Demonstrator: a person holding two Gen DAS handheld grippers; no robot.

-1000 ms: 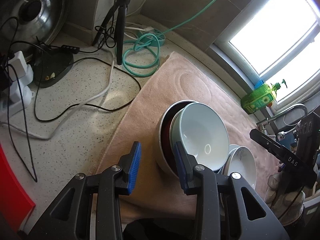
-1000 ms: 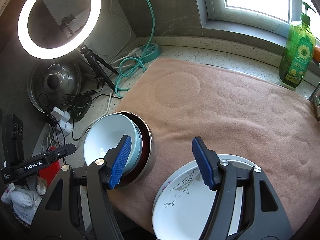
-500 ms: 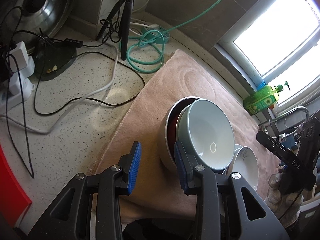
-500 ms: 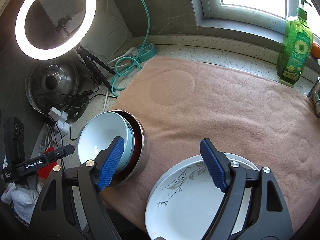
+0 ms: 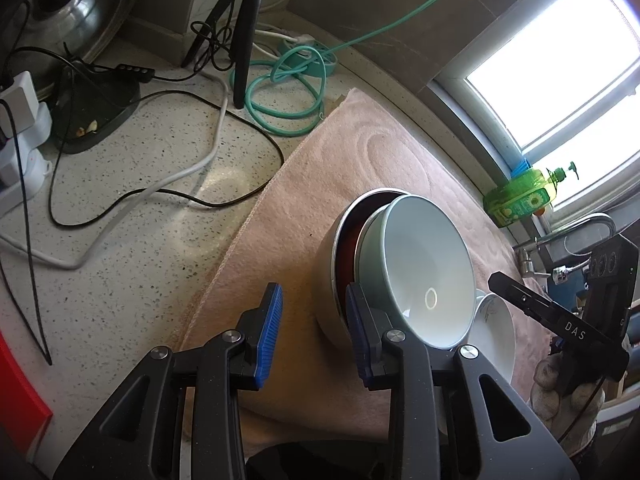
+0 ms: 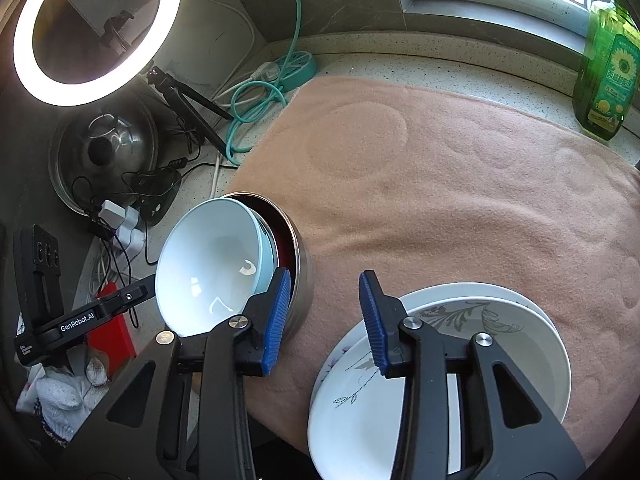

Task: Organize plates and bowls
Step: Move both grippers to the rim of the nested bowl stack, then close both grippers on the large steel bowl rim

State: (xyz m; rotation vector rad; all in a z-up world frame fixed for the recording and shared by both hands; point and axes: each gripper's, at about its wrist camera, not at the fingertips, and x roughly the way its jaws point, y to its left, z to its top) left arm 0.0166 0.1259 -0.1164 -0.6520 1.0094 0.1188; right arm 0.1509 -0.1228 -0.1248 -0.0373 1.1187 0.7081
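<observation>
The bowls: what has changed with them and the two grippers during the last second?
Both grippers closed in on the stack. The left gripper now has the steel bowl wall between its open fingers. The right gripper narrowed somewhat, open and empty. Nothing was gripped or released. The blue bowl stayed tilted in the steel bowl; the plates stayed put.

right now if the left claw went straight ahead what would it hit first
Most likely the steel bowl: its wall sits just ahead of the open left claw, by the right finger. Past it lies the towel; depth is unclear.
</observation>
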